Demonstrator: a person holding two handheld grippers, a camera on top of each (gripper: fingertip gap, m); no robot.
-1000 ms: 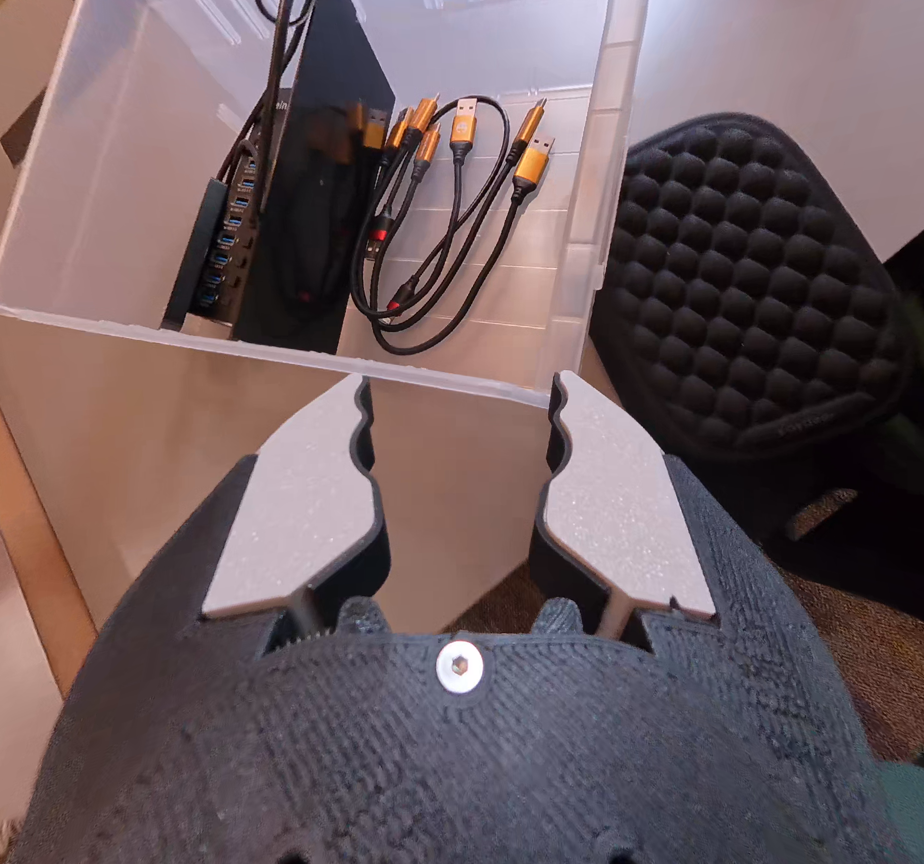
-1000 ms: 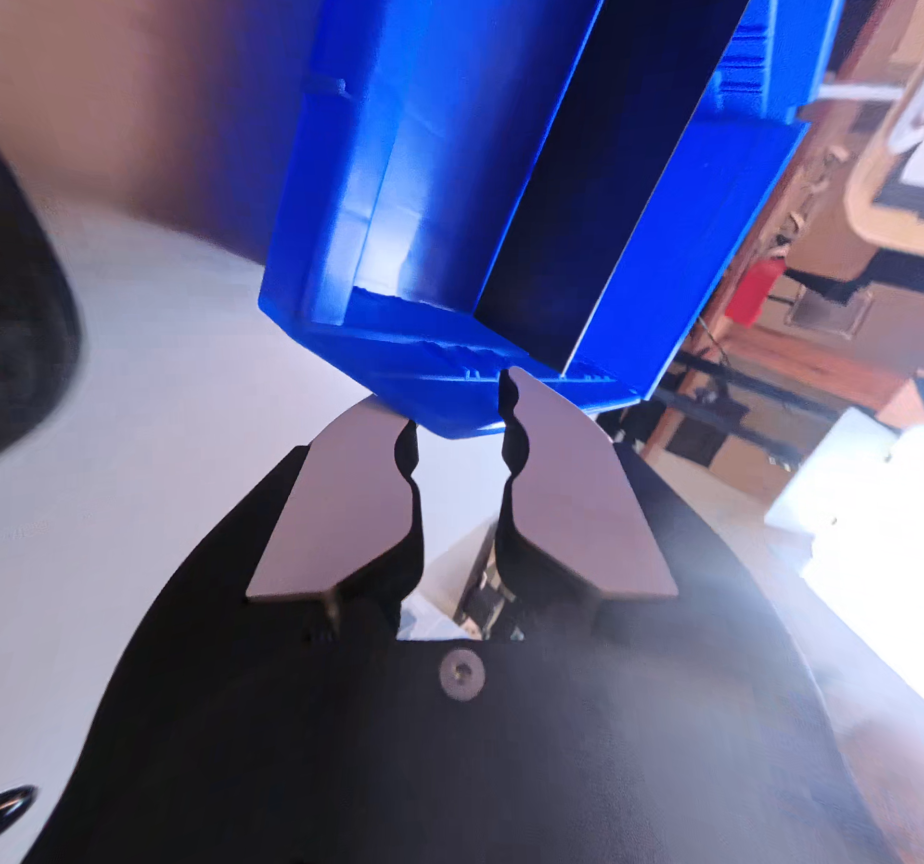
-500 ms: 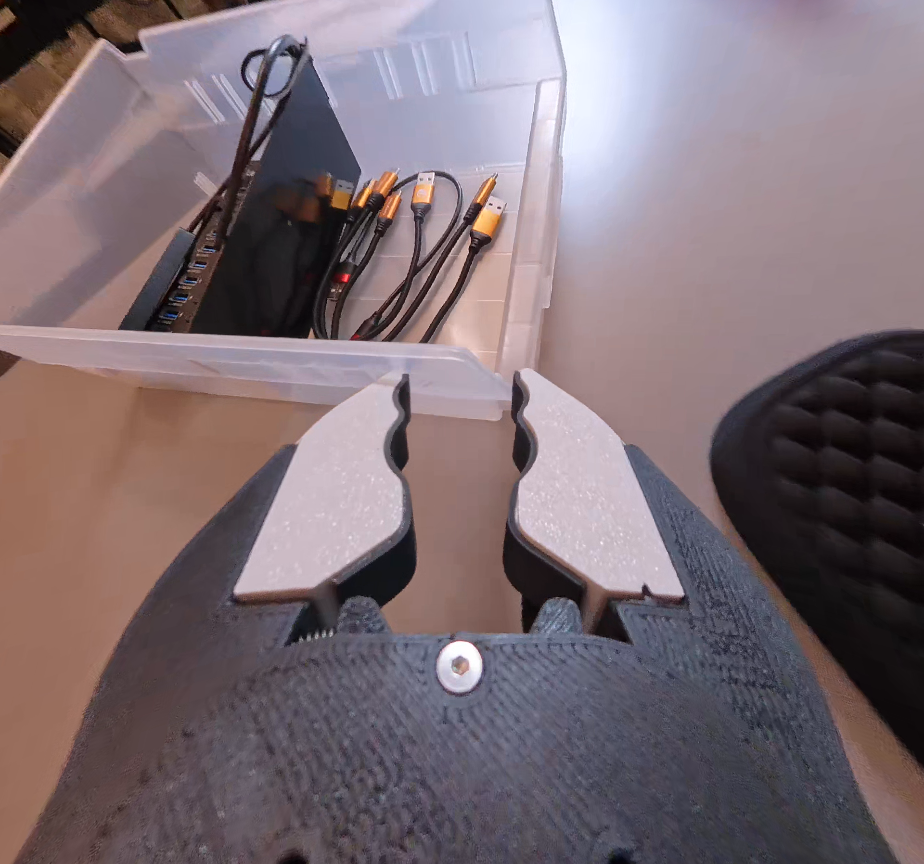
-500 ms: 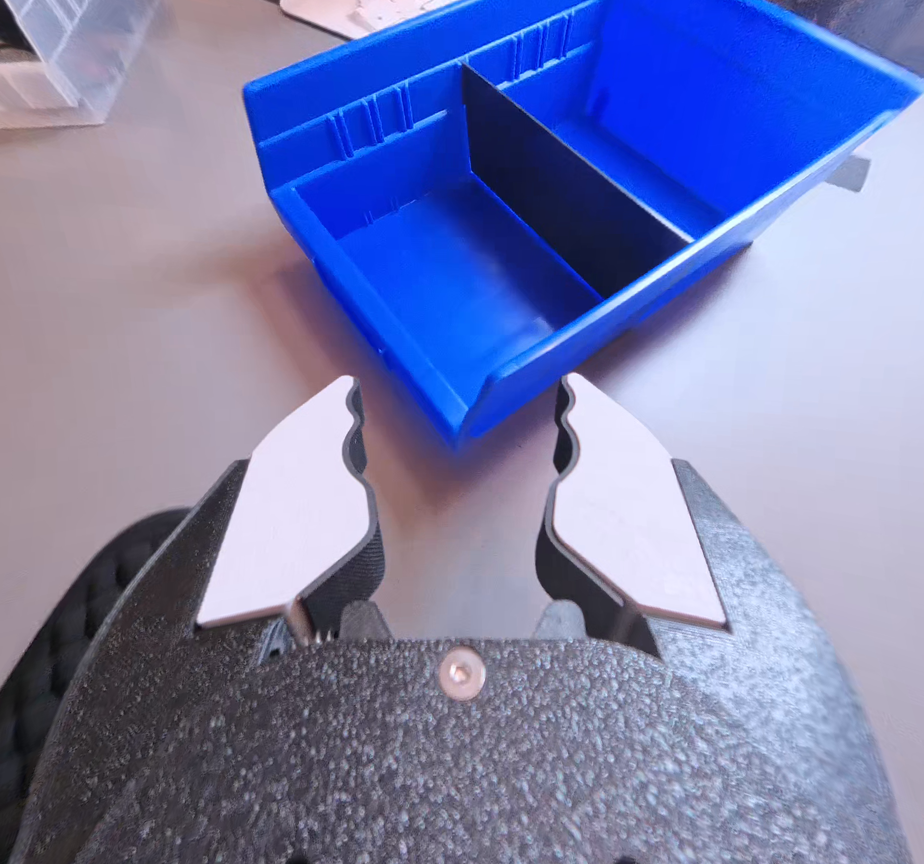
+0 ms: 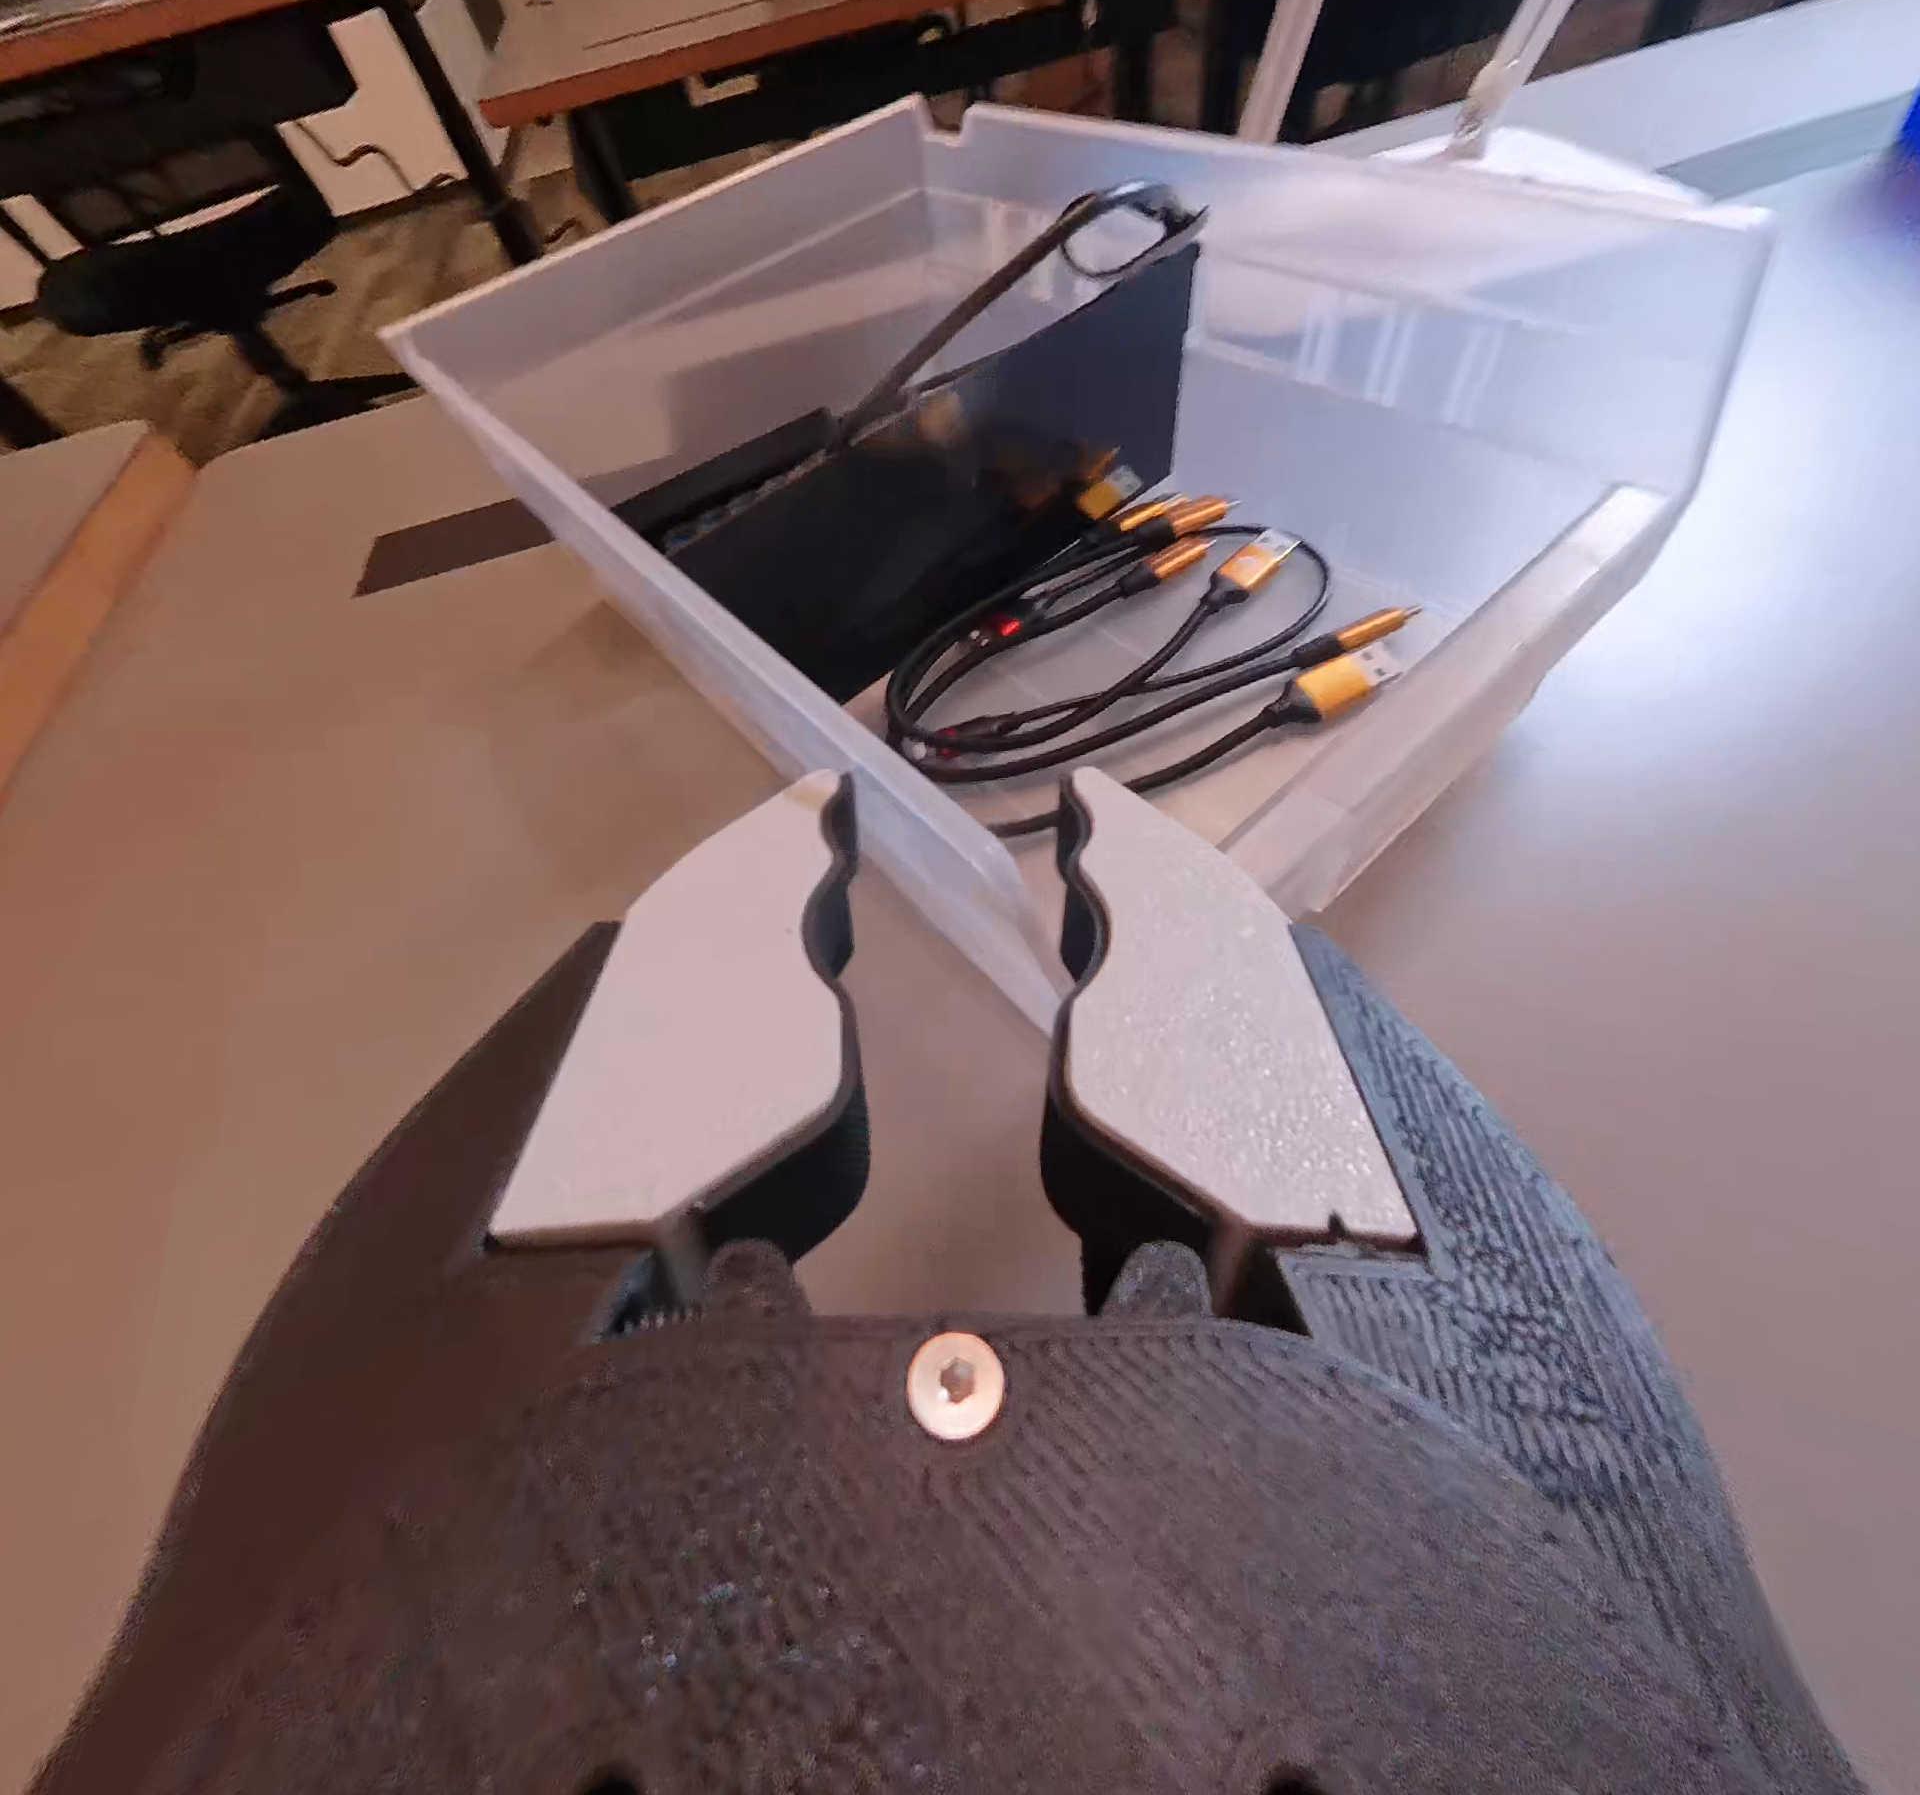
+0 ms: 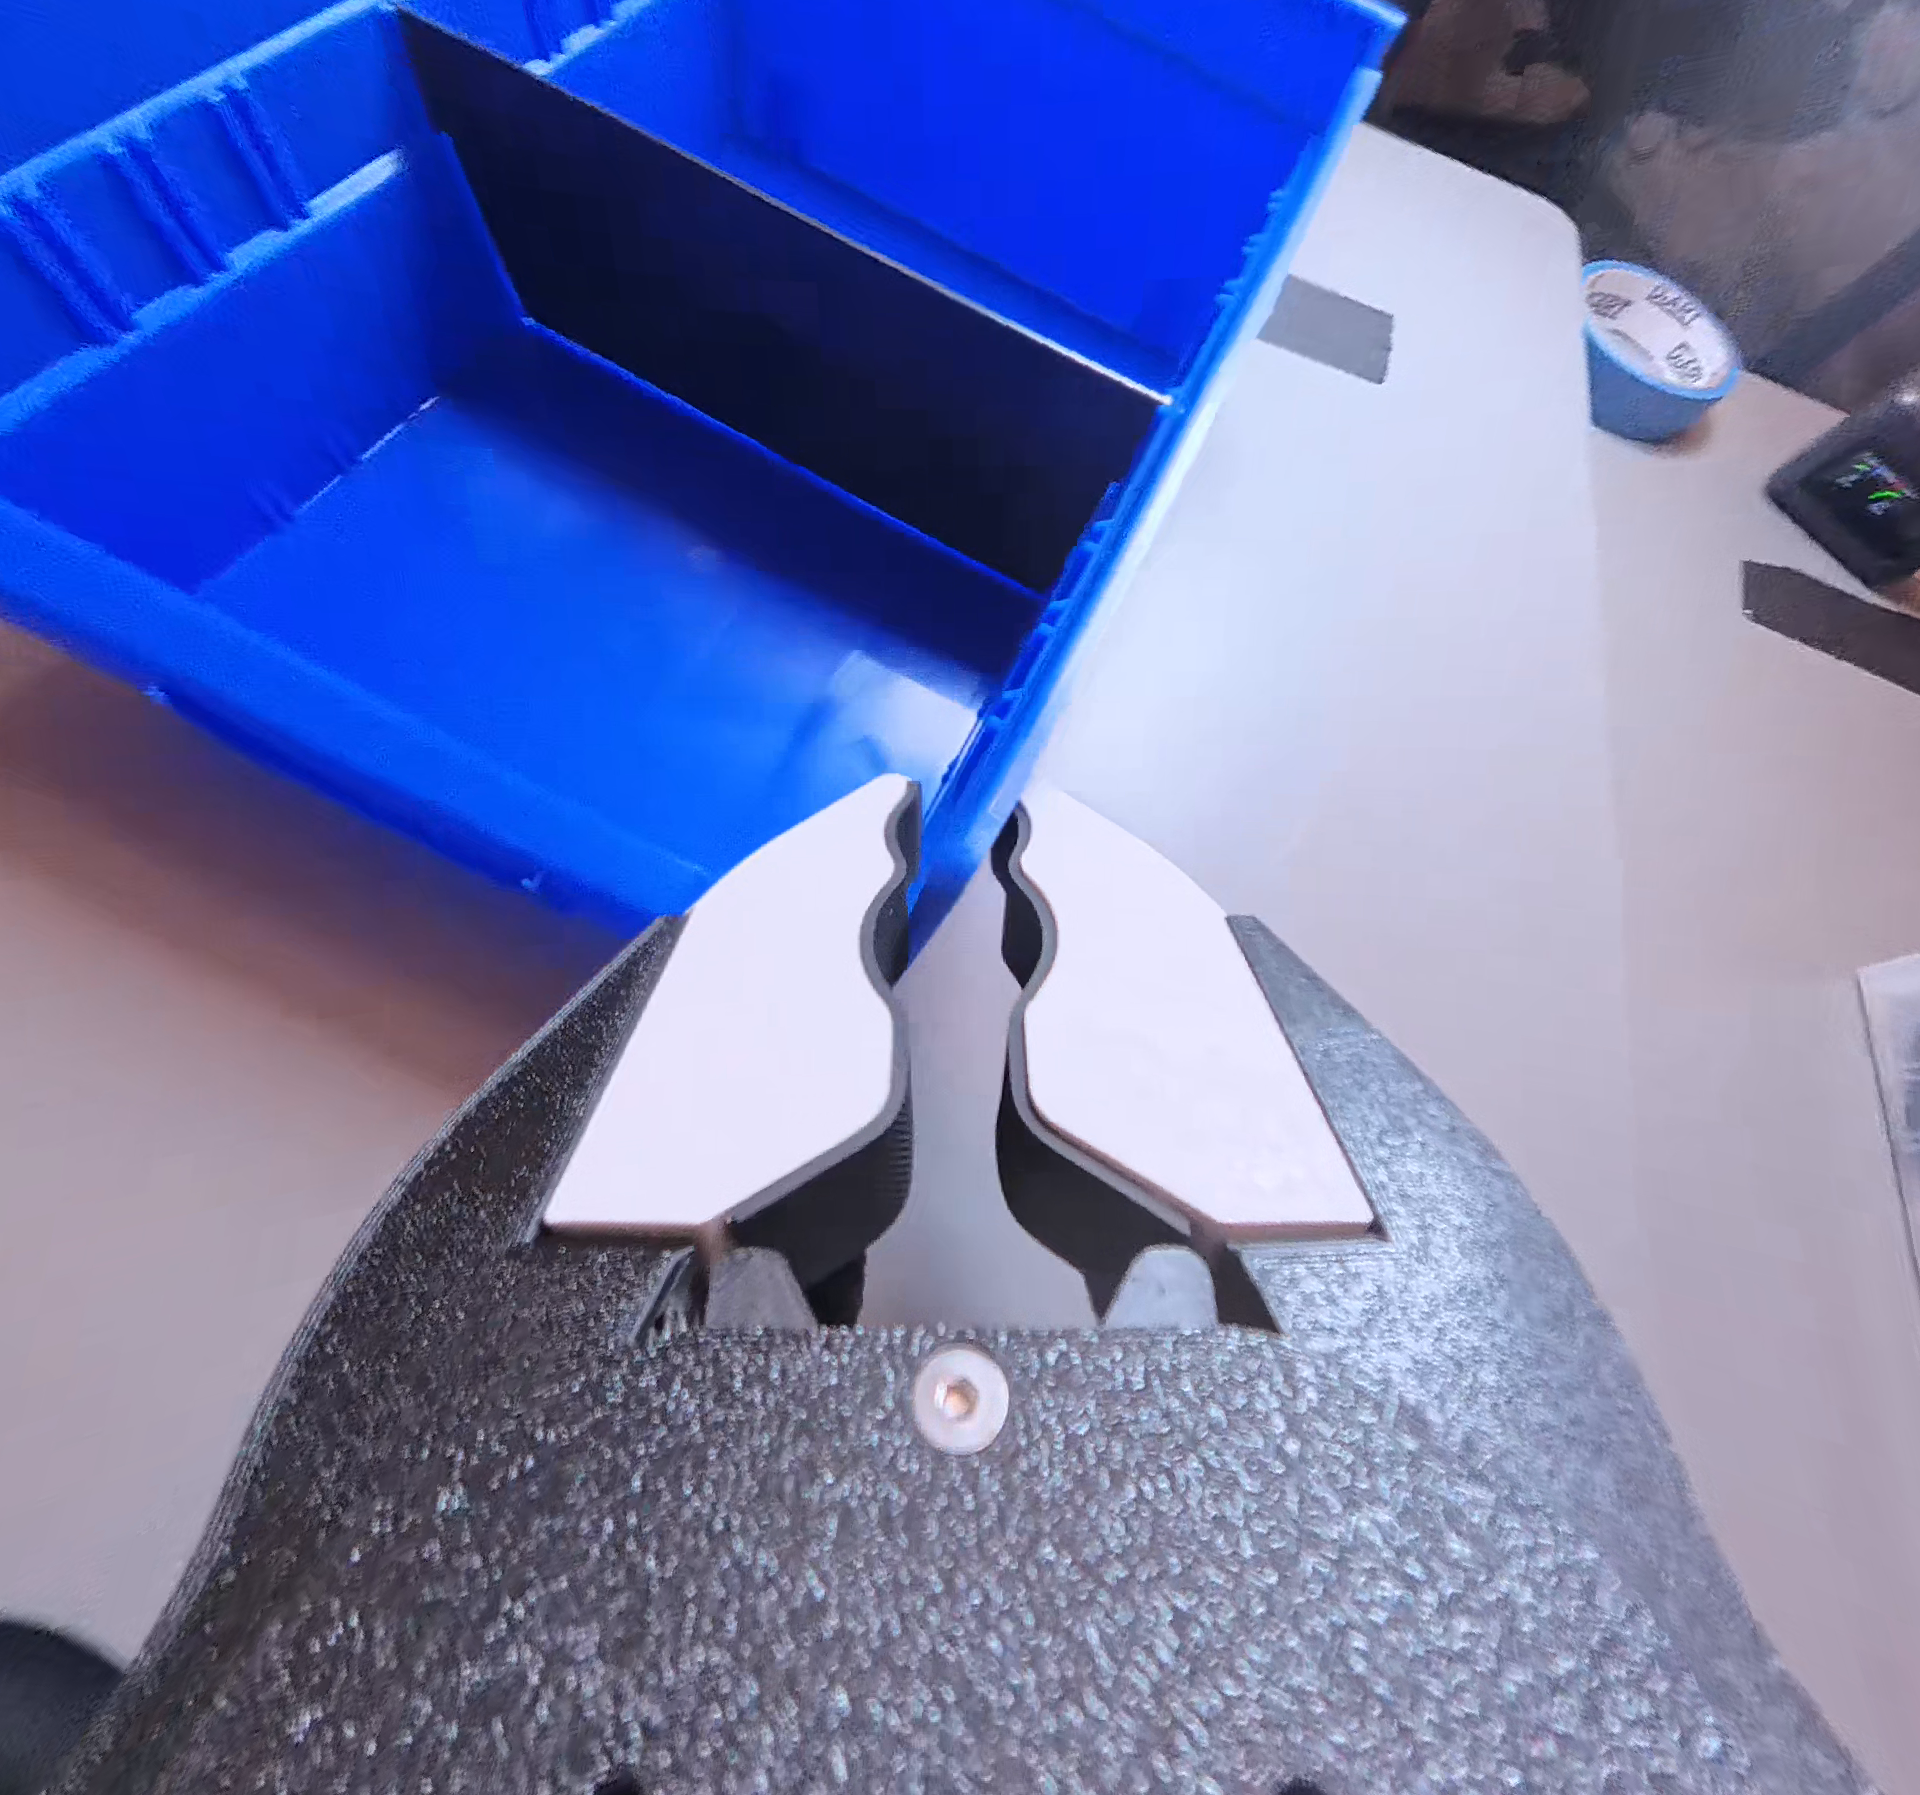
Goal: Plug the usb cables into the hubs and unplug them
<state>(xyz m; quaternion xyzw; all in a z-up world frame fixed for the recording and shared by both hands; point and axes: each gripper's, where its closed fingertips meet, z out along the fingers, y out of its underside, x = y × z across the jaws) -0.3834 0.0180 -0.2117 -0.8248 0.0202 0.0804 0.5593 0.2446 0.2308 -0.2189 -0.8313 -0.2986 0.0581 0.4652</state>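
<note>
A clear plastic bin (image 5: 665,228) stands on the table, split by a black divider (image 5: 987,498). A black USB hub (image 5: 727,488) lies in its left part. Several black USB cables with orange plugs (image 5: 1122,665) lie coiled in its right part. My left gripper (image 5: 951,795) is partly open and straddles the bin's near wall by the corner, with a small gap on the right side. A blue bin (image 6: 1247,291) with a black divider (image 6: 779,343) has nothing in it. My right gripper (image 6: 961,800) is closed narrowly on the near end of its right wall.
A blue tape roll (image 6: 1652,353), a small black device (image 6: 1860,498) and black tape patches (image 6: 1330,327) lie on the table right of the blue bin. Other desks and an office chair (image 5: 177,280) stand beyond the table edge behind the clear bin. There is about 65 centimetres between the tips of the two grippers.
The left gripper swung round to the clear bin's corner and narrowed around its wall. The right gripper moved from in front of the blue bin to its right wall and closed on it.
</note>
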